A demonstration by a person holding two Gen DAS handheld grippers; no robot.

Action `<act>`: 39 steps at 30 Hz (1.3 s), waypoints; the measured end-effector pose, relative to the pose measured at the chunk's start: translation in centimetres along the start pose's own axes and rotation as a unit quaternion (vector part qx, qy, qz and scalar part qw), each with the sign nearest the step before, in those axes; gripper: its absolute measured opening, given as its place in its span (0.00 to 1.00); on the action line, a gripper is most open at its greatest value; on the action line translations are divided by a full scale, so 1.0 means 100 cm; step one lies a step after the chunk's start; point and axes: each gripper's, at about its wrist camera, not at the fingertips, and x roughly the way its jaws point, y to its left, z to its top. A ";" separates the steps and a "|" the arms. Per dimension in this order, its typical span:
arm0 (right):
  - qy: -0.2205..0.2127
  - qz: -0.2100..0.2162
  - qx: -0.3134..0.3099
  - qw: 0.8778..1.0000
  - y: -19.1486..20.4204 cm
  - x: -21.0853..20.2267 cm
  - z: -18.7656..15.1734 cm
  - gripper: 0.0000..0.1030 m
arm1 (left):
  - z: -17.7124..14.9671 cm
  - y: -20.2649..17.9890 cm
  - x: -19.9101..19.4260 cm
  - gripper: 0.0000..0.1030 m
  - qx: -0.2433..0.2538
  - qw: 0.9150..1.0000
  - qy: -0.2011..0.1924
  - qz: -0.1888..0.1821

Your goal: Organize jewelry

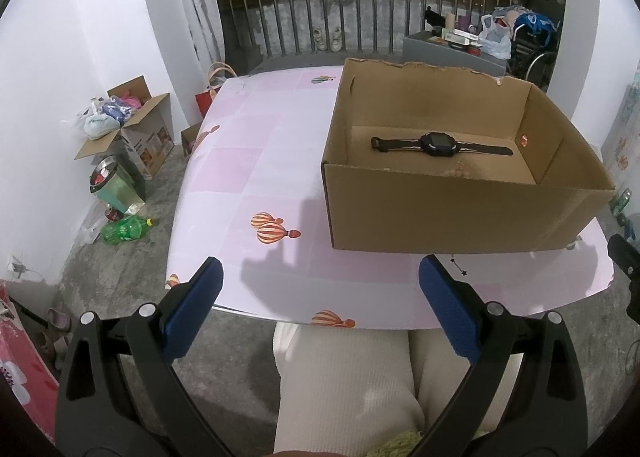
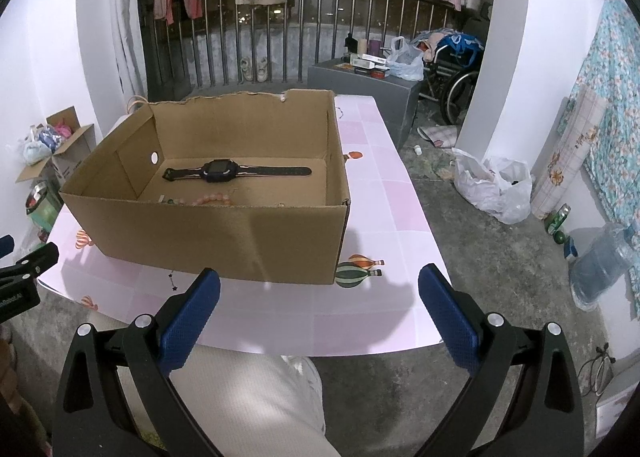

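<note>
Hovering at the near edge of the tabletop [image 1: 280,161], both grippers hold nothing and their blue-padded fingers [image 1: 194,305] stand wide apart. The left gripper [image 1: 320,277] sits above the person's lap, where pale trousers [image 1: 344,377] fill the gap between its fingers. The right gripper [image 2: 320,289] hangs over the same near edge, further right; at the left margin of its view a black part of the other gripper is cut off by the frame.

Just beyond the fingers, on the pink balloon-print cloth, lies a thin dark chain with small stars [image 1: 460,267], touching the near foot of the cardboard box [image 1: 440,213]; most of it is too fine to follow. The box stands on the right part of the tabletop, open at the top, its far rim torn.

Inside it, well beyond both pairs of fingers, a black watch [image 1: 438,145] lies flat with its strap stretched out left to right, towards the far wall. Nearer, against the near wall, the right wrist view shows a pink beaded bracelet [image 2: 212,199] and some small bits beside it, half hidden by the box's near rim; the left wrist view hides them altogether.

Farther off, clothes hang above a railing.
</note>
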 end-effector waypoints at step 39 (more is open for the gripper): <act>-0.001 -0.002 -0.005 1.000 -0.001 0.000 -0.002 0.94 | 0.000 -0.001 -0.001 0.92 0.000 1.000 0.000 -0.007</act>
